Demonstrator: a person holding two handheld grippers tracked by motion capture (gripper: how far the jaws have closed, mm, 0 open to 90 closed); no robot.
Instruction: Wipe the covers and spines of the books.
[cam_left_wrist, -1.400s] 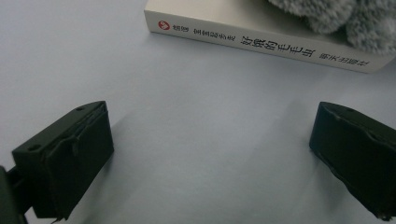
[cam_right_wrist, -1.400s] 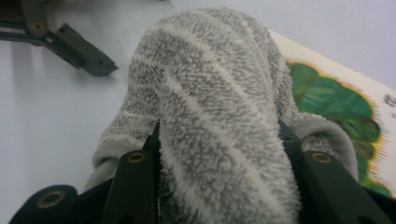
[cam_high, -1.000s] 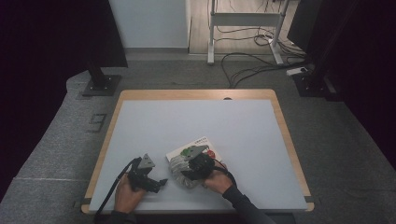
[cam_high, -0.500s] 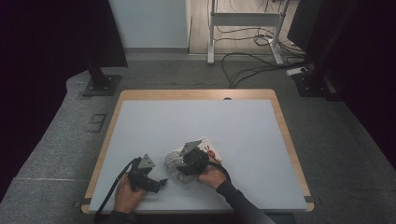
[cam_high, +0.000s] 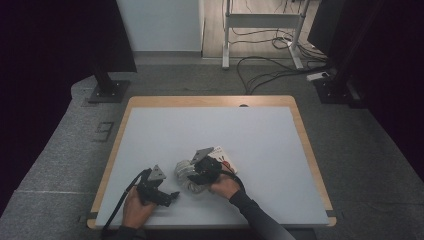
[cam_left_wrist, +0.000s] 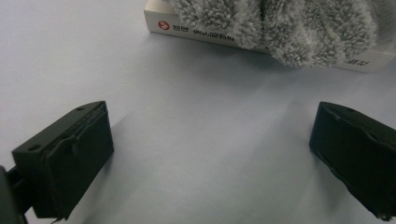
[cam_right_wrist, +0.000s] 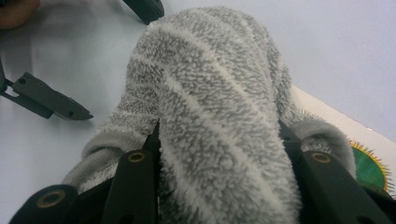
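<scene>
A fuzzy grey sock with pale stripes (cam_right_wrist: 215, 93) bulges up between the two black jaws of my right gripper (cam_right_wrist: 219, 133), which is shut on it. From above, the sock (cam_high: 183, 171) lies at the table's front middle, just left of the right gripper (cam_high: 194, 174). It partly rests on a white box (cam_high: 223, 156) with a green picture (cam_right_wrist: 369, 170). My left gripper (cam_high: 170, 195) lies on the table to the sock's left, pointing right. Its jaws (cam_left_wrist: 210, 116) stand wide open over bare table, with the sock (cam_left_wrist: 280, 23) and the box (cam_left_wrist: 187, 28) just beyond them.
The pale table top (cam_high: 210, 130) has a wooden rim (cam_high: 305, 145). Past its far edge stand a black stand base (cam_high: 107, 90) and a metal frame with cables (cam_high: 260, 30) on the floor. Dark curtains hang at both sides.
My right gripper, still holding the sock, has shifted slightly left and away from the front edge, covering more of the box. The left gripper has stayed put.
</scene>
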